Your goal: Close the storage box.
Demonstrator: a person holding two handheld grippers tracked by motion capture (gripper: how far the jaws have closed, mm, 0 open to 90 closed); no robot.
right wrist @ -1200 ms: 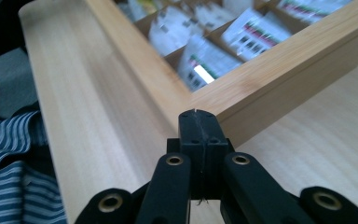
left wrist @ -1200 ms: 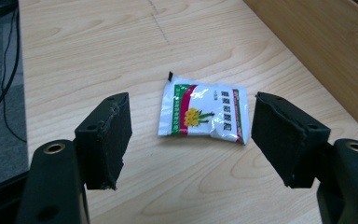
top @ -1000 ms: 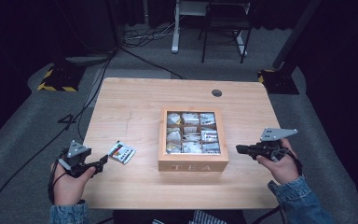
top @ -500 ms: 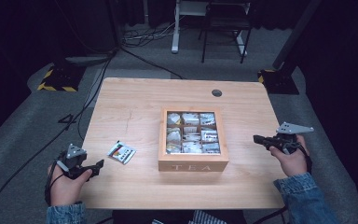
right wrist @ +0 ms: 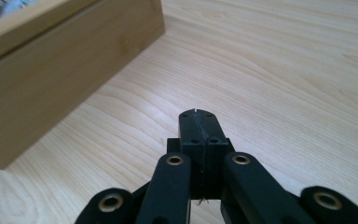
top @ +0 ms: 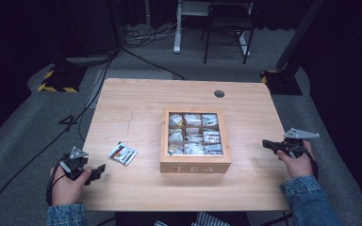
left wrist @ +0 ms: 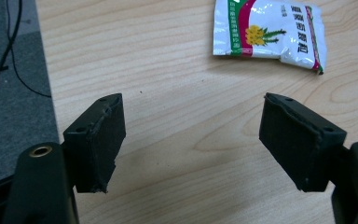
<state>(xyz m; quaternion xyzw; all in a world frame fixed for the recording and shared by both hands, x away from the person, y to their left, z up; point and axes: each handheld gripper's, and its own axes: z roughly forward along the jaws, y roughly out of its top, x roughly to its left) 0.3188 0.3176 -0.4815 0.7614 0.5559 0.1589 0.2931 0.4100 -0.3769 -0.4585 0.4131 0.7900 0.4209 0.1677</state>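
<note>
Near the table's (top: 136, 101) front-left corner, a tea sachet (top: 123, 153) lies flat: light, limp, slippery foil; best pinched at one edge. Left gripper (left wrist: 191, 140) gapes wide, empty; right gripper (right wrist: 199, 122) closed, empty.

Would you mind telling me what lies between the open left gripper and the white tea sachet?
Only bare light wood table: the left gripper view shows nothing before the white tea sachet.
</note>
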